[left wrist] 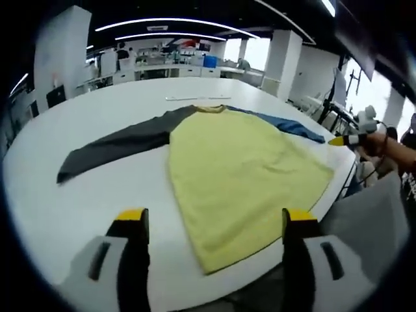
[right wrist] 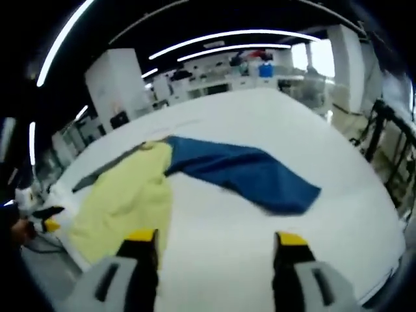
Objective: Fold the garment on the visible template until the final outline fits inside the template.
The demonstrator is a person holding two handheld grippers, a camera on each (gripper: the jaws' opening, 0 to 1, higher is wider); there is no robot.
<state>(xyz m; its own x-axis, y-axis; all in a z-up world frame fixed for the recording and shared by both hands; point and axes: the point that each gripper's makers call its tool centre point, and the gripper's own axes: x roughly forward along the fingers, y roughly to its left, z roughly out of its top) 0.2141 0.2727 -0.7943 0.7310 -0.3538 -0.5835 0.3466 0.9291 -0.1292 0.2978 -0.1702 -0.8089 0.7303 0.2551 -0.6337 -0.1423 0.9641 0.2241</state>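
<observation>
Garment (left wrist: 240, 175) is lying flat on the white table (left wrist: 84, 201), filling mid-frame in left gripper view: yellow body, grey sleeve (left wrist: 117, 146) trailing to mid-left, blue sleeve (left wrist: 289, 125) running upper right. In right gripper view the blue sleeve (right wrist: 250, 172) is sitting centre frame, yellow body (right wrist: 123, 201) at lower left. Left gripper (left wrist: 214, 224) and right gripper (right wrist: 214, 244) are both hovering w/ jaws spread, pinching nothing. Fabric's looking light, limp, prob. drapey, so likely best pinching sleeve cuffs or hem corners. No template outline is showing clearly.
</observation>
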